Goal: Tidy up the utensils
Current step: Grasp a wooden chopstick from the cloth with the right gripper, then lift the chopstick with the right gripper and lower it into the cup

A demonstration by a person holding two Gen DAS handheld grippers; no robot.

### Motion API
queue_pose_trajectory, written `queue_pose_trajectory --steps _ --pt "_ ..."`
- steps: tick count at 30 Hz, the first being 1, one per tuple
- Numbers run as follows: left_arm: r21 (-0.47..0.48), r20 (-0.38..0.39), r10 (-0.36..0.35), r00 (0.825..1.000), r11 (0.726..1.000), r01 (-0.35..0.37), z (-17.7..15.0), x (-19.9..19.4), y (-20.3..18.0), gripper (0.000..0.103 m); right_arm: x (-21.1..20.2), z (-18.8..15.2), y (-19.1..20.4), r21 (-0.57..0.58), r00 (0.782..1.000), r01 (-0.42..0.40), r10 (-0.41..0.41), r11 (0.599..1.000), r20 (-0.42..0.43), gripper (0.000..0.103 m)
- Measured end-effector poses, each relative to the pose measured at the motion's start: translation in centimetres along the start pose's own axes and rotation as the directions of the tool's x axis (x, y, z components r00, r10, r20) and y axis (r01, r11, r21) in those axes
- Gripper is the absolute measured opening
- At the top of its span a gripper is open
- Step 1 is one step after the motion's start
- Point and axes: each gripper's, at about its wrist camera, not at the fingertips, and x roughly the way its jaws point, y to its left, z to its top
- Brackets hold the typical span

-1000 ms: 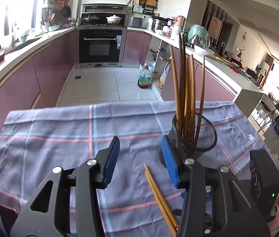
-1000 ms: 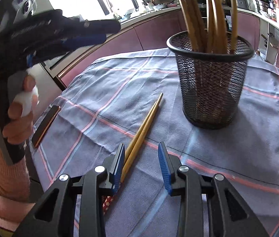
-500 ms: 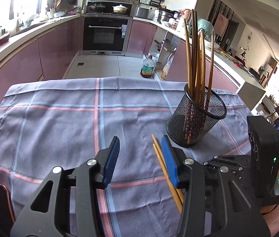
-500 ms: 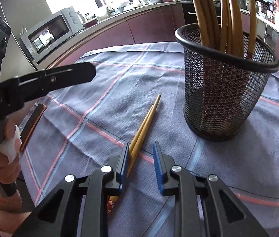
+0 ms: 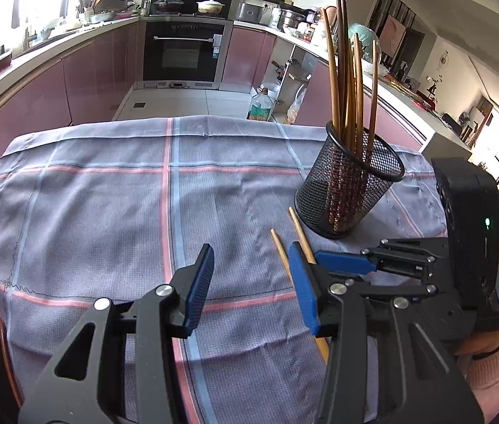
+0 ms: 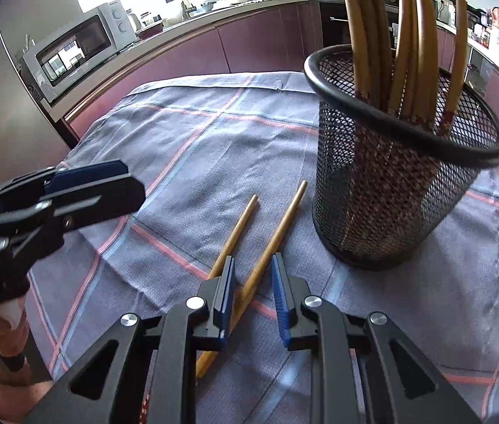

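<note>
The right tool (image 6: 252, 288) has just been closing around one of the two chopsticks (image 6: 274, 236) lying on the cloth (image 6: 193, 148) beside the mesh cup (image 6: 391, 183), not yet pinching it, while the left tool (image 5: 249, 289) waits open, holding nothing.

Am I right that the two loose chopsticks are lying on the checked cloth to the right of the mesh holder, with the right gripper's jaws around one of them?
Not quite: in the right wrist view the two loose chopsticks lie on the checked cloth to the left of the mesh holder, not its right. The right gripper, jaws just closing, does have one between them, not yet pinched.
</note>
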Motion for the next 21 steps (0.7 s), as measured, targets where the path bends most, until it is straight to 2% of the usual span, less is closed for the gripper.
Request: queue_pose_trajectory --steps 11,16,21 --pt "0.027 -0.004 0.023 1.000 0.999 -0.023 -0.7 -0.1 -0.7 0.043 0.1 0.2 -0.2 -0.018 1.000 0.018 -0.018 1.000 0.018 0.005" --pt "0.025 -0.007 0.023 1.000 0.999 -0.023 -0.9 0.0 -0.7 0.043 -1.2 0.0 -0.3 -0.016 0.998 -0.029 0.029 0.999 0.050 0.005" --pt "0.023 -0.011 0.019 1.000 1.000 -0.019 -1.1 0.1 -0.6 0.043 -4.0 0.0 -0.7 -0.019 0.989 -0.074 0.076 0.997 0.127 0.005"
